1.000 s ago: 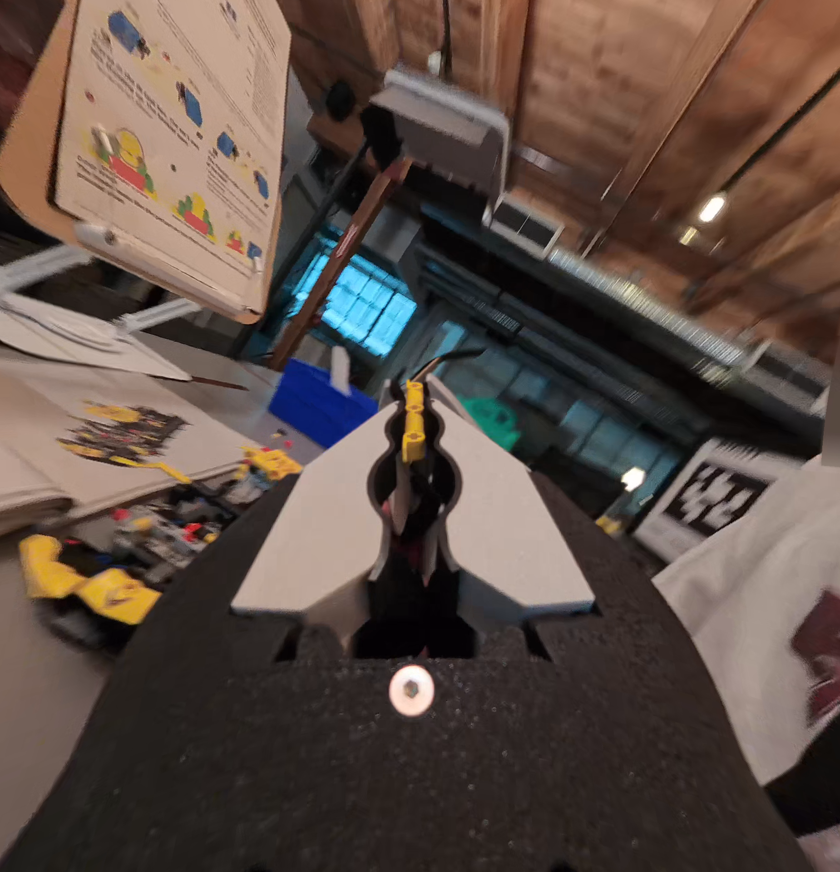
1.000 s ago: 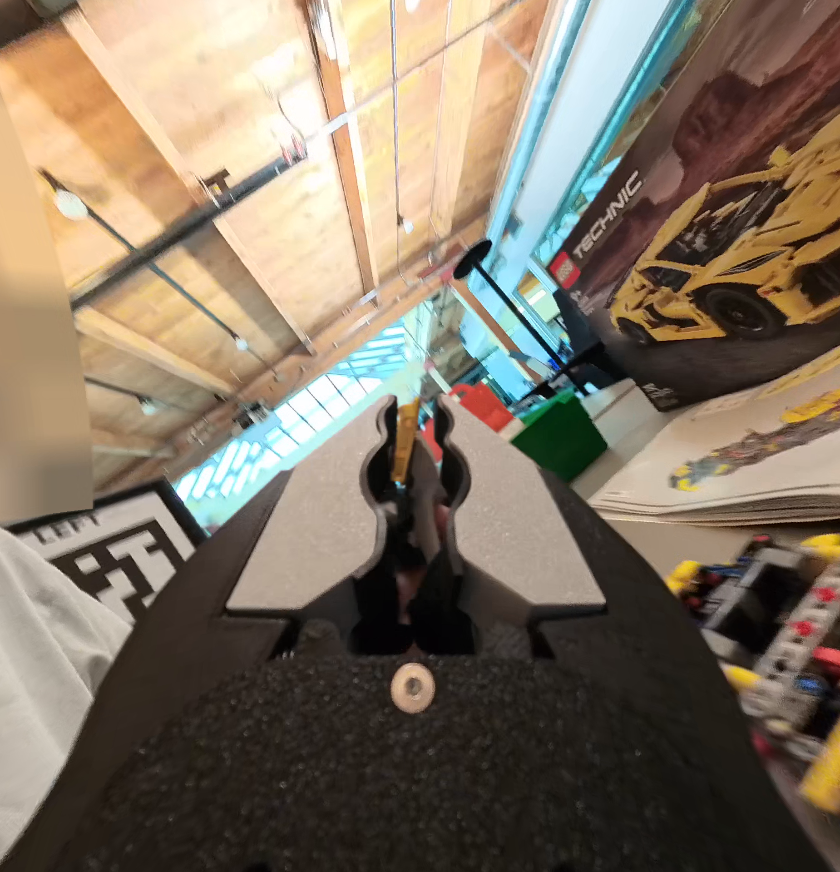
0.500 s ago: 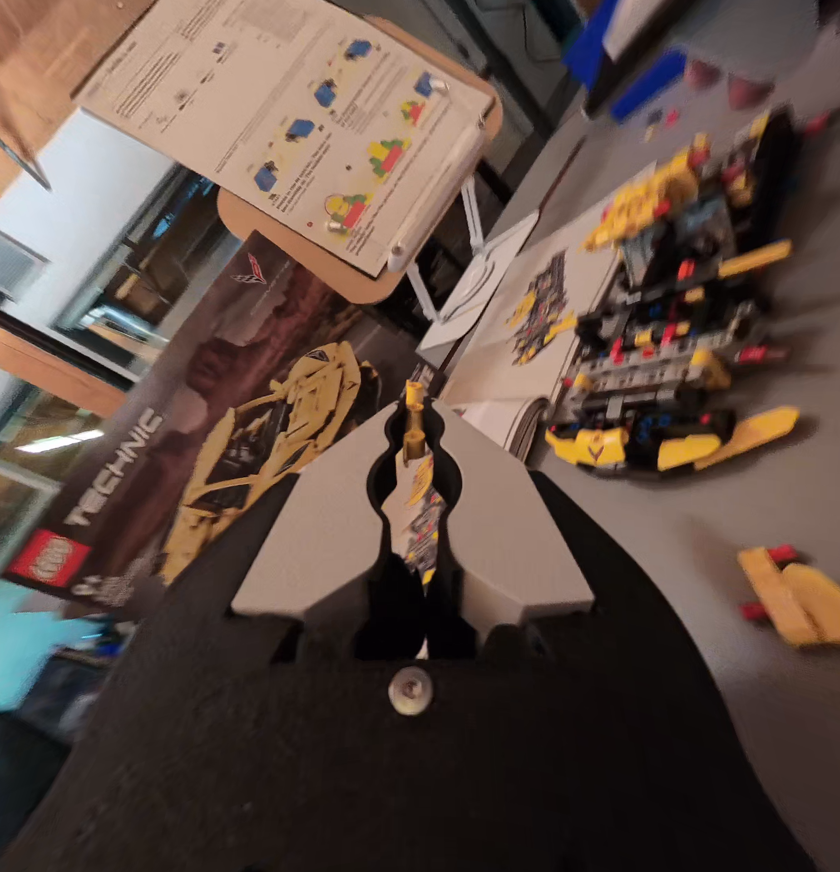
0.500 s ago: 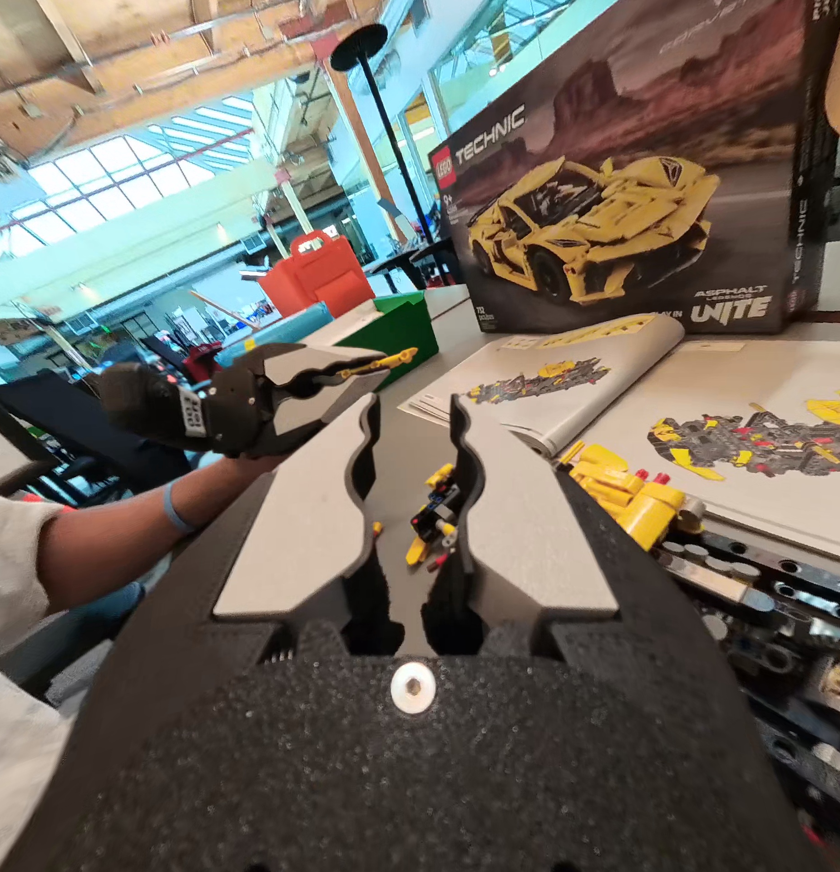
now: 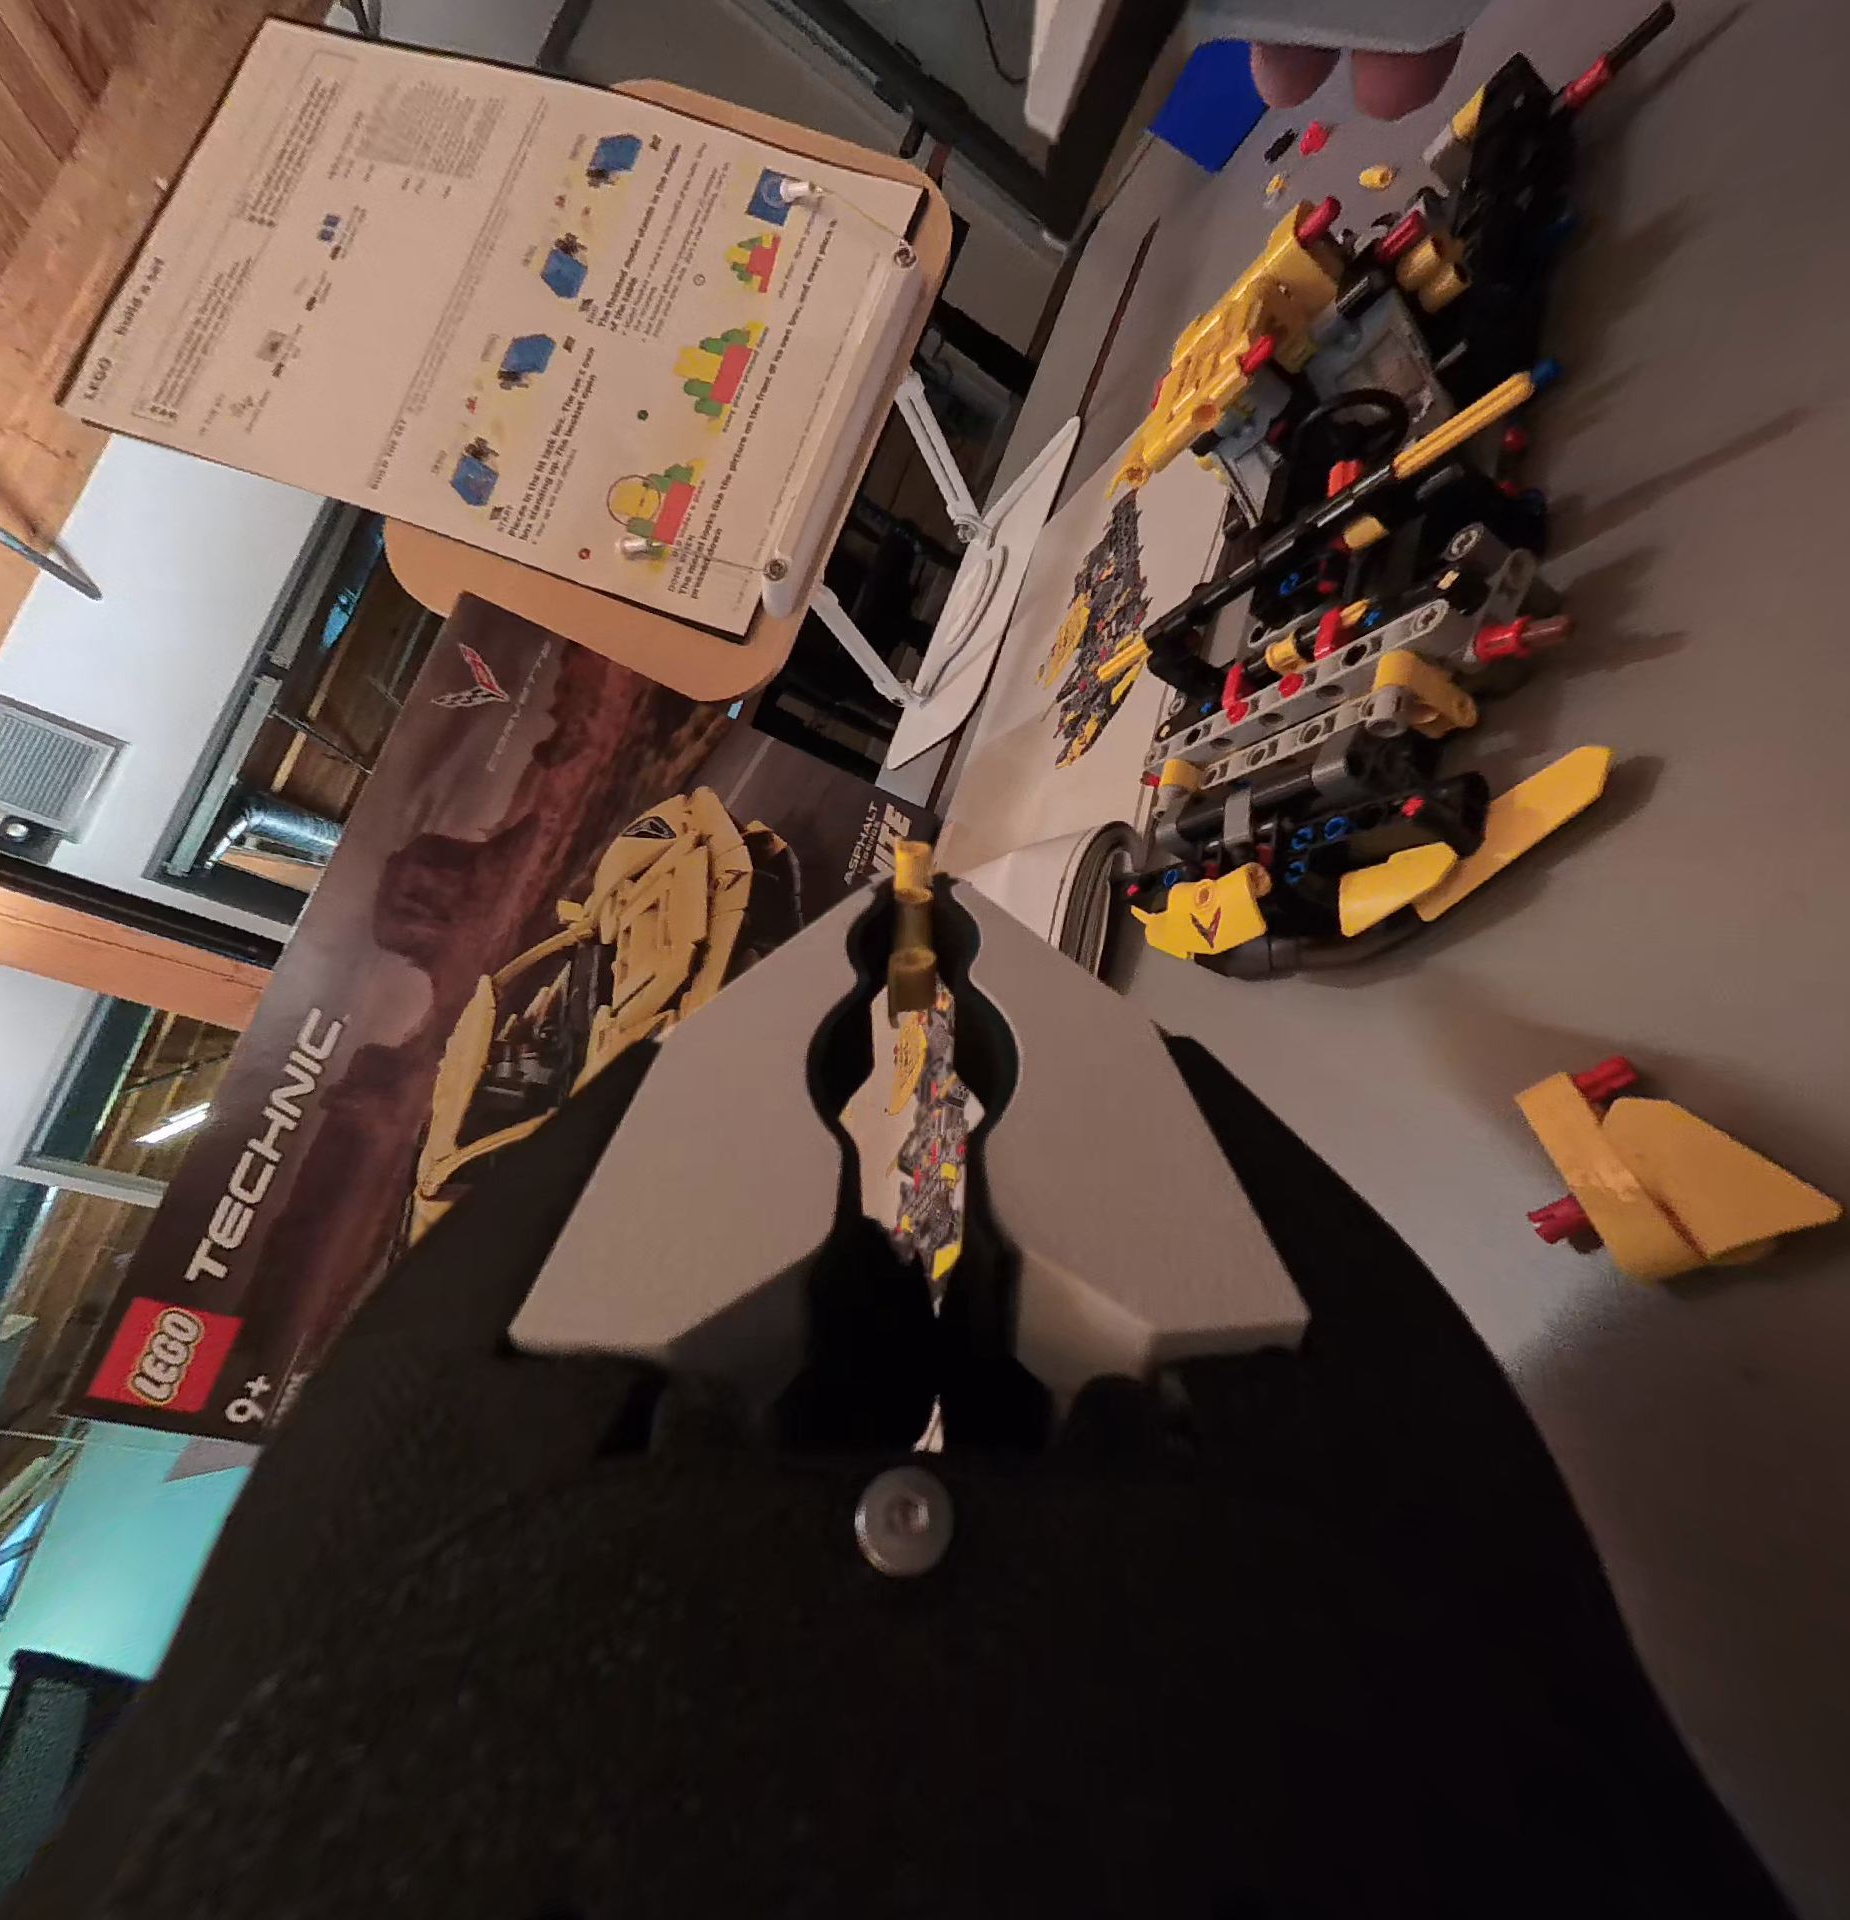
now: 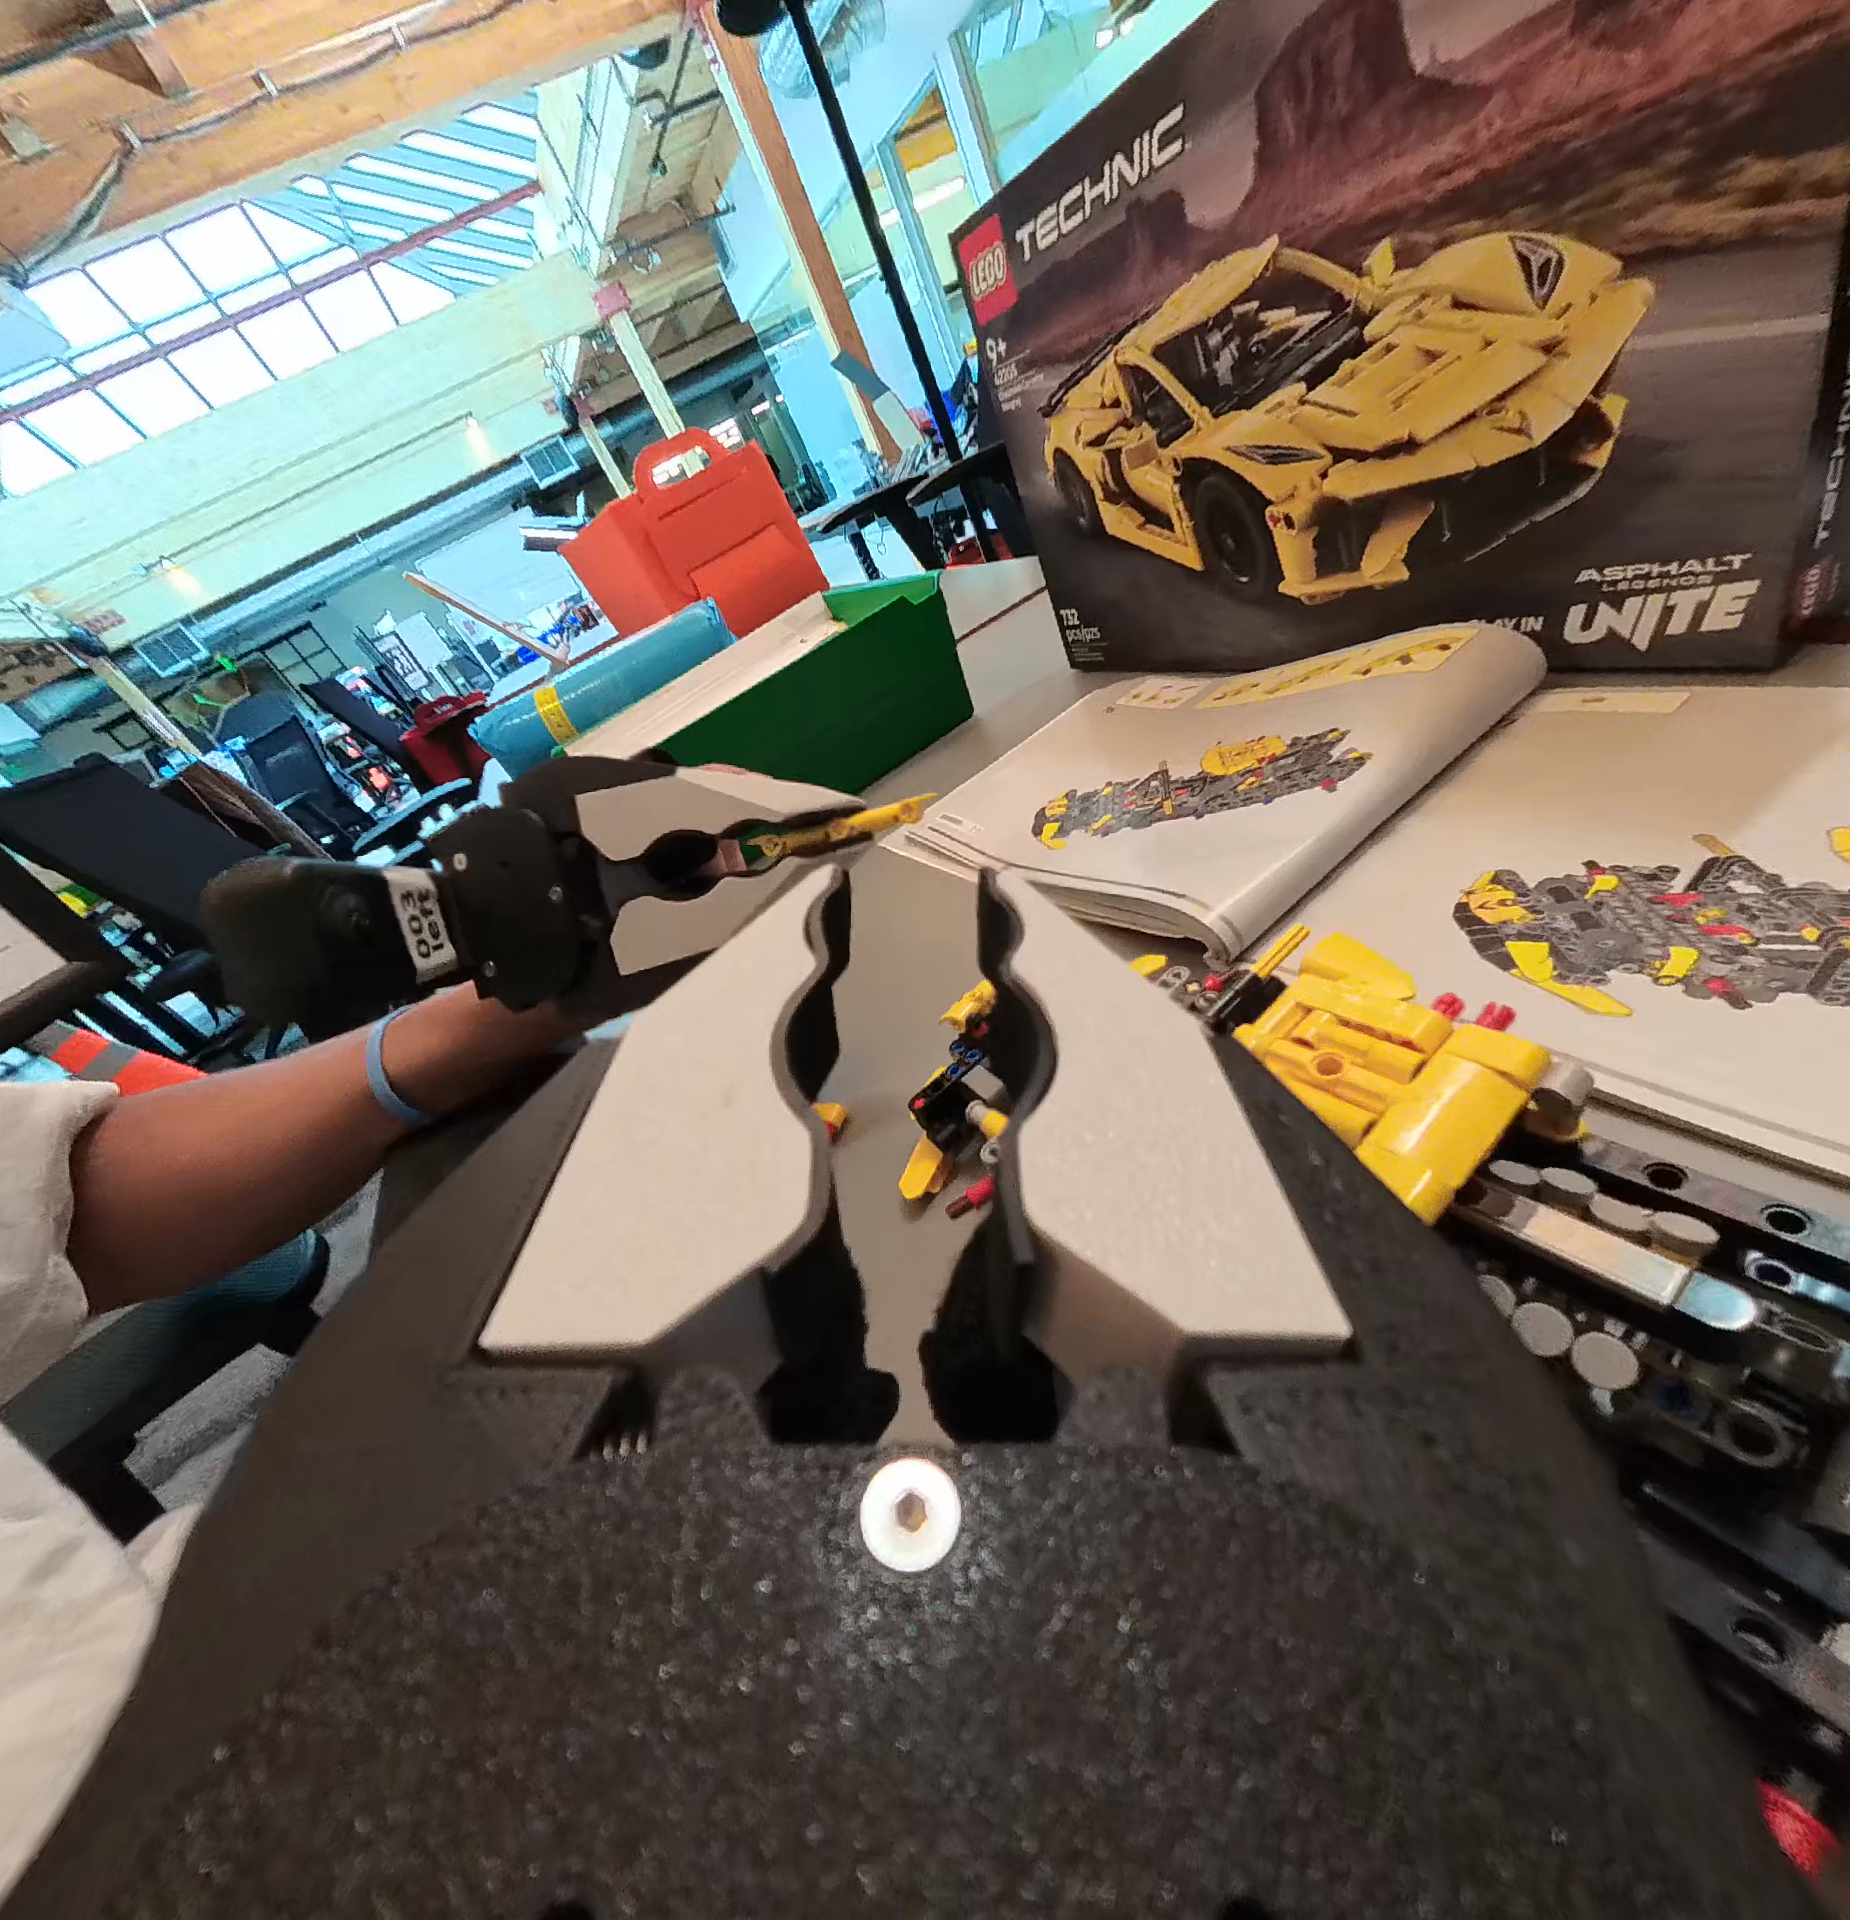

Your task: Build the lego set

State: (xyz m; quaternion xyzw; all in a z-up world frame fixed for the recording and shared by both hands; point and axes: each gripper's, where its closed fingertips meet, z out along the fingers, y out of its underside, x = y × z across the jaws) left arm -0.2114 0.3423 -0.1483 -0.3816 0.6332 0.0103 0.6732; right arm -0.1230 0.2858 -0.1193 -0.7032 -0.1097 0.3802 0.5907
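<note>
Left wrist view: the left gripper (image 5: 913, 883) pinches a thin yellow piece (image 5: 910, 925); the half-built car (image 5: 1347, 644) sits at two o'clock, chassis done, bodywork mostly missing; loose panel (image 5: 1679, 1184) waits at three; right gripper (image 6: 913, 883) gapes empty over scattered parts (image 6: 952, 1122).

Off to the side: green bin (image 6: 848, 686) on the grey table (image 6: 994, 613), orange case (image 6: 703, 540) just behind it, teal roll (image 6: 599, 686) beside. Black pole (image 6: 869, 229) rises behind the table. Sheet w/ coloured-block pics on a tan clipboard (image 5: 547, 343), held up by a white stand (image 5: 952, 603). Blue bin (image 5: 1201, 104) at far end. Timber ceiling (image 6: 277, 73), skylights (image 6: 225, 301).
</note>
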